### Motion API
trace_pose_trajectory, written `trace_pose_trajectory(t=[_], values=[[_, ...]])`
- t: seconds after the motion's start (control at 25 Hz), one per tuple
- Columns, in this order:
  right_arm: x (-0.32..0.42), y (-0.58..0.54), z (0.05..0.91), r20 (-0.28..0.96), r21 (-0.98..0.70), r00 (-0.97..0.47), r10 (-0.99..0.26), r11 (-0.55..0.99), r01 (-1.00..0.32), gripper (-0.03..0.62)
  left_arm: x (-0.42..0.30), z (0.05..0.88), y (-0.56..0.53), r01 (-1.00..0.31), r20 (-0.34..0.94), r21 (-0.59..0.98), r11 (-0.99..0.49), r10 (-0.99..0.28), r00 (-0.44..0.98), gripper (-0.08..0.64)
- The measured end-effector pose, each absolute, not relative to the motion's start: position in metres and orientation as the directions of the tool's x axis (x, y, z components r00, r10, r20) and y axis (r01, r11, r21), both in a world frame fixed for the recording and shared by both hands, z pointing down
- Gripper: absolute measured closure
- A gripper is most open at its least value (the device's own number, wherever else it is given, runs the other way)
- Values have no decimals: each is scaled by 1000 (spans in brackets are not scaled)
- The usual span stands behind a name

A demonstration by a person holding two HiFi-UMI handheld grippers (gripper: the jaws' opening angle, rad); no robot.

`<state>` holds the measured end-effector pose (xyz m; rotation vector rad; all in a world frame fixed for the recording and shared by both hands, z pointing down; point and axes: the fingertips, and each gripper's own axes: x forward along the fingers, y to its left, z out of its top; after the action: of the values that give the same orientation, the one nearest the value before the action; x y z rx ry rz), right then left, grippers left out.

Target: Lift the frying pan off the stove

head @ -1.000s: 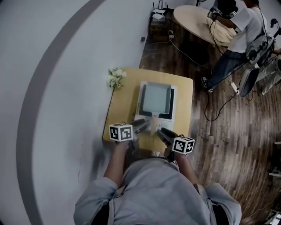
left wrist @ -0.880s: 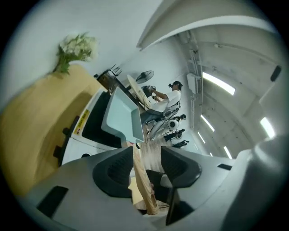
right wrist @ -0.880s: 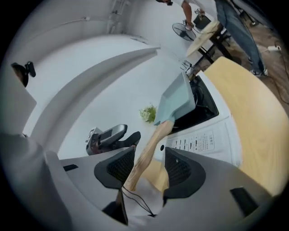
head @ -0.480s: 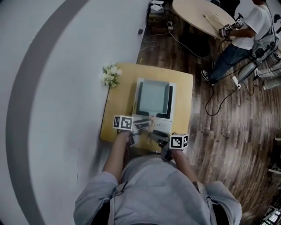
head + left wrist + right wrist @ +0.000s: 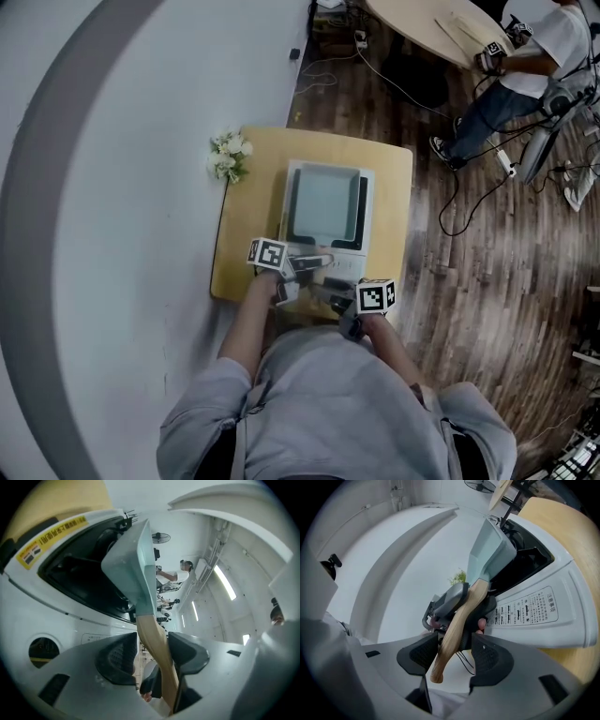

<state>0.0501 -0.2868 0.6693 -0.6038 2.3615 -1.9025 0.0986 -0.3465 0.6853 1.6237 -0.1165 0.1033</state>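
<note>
The right gripper (image 5: 455,656) has just been opening its jaws; they stand apart, with the wooden handle (image 5: 451,634) of the frying pan (image 5: 490,555) between them, close by the left-hand pad and clear of the other. Further up the handle, the left gripper (image 5: 474,598) sits around it, and a fingertip (image 5: 481,622) shows beneath. The pale blue-green pan rests on the black top of the white stove (image 5: 539,606), whose printed panel faces up. The stove stands on the yellow bench (image 5: 576,541). Small flowers (image 5: 459,577) show beyond the pan.
</note>
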Motion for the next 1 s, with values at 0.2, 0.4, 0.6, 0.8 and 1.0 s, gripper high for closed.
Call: trace_pose_trajectory(t=[0.2, 0.4, 0.6, 0.8, 1.0], values=[[44, -287, 671, 190, -955, -929, -317, 157, -249, 393, 109, 686, -347, -95, 96, 995, -42, 19, 995, 370], [40, -284, 668, 132, -977, -945, -299, 125, -176, 446, 118, 687, -347, -74, 75, 997, -15, 43, 996, 399], [40, -282, 672, 124, -979, -945, -301, 116, -165, 465, 118, 689, -346, -80, 80, 997, 12, 31, 996, 421], [41, -278, 675, 131, -975, -949, -287, 135, -176, 465, 117, 693, -344, -141, 141, 990, -21, 27, 990, 428], [43, -270, 668, 122, -966, -951, -284, 186, -179, 465, 116, 682, -338, -138, 138, 989, -56, -2, 990, 431]])
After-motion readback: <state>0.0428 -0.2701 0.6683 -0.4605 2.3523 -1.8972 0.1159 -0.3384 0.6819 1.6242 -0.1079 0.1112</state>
